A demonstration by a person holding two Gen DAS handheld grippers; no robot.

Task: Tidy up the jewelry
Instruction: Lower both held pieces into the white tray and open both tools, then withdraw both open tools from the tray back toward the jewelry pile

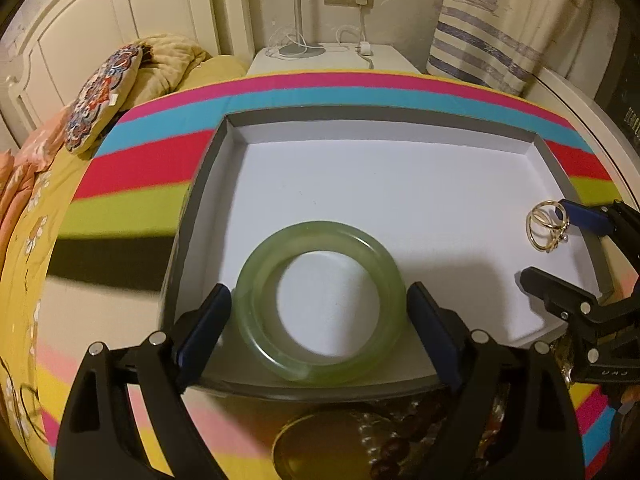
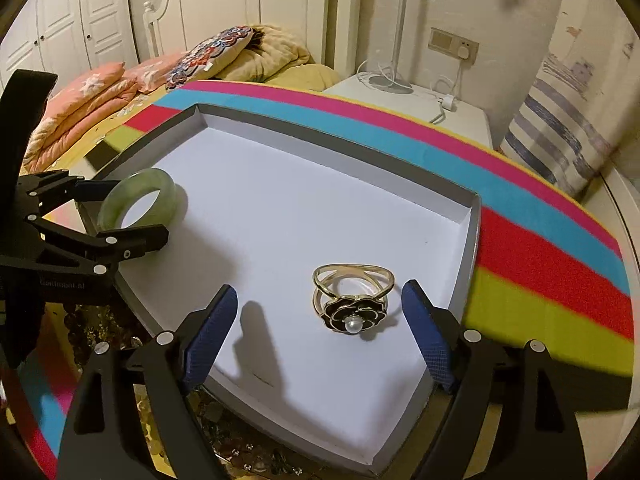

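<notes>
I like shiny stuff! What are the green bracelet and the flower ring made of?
The green bangle looks like polished jade or glass: cloudy, see-through green with a smooth gloss. The ring looks like gold-coloured metal, with a glossy black flower, maybe enamel, and a small pearl-like bead.

I see a rainbow-striped mat (image 2: 532, 240) over the bed, grey-walled white tray (image 2: 474, 240) on it, loose beads (image 1: 390, 446) at its near edge

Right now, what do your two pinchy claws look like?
Both look alike. The left gripper and right gripper have black plastic arms dotted with round silver bolts, and flat dark-blue fingertip pads. Small pale lettering marks the left one's side.
</notes>
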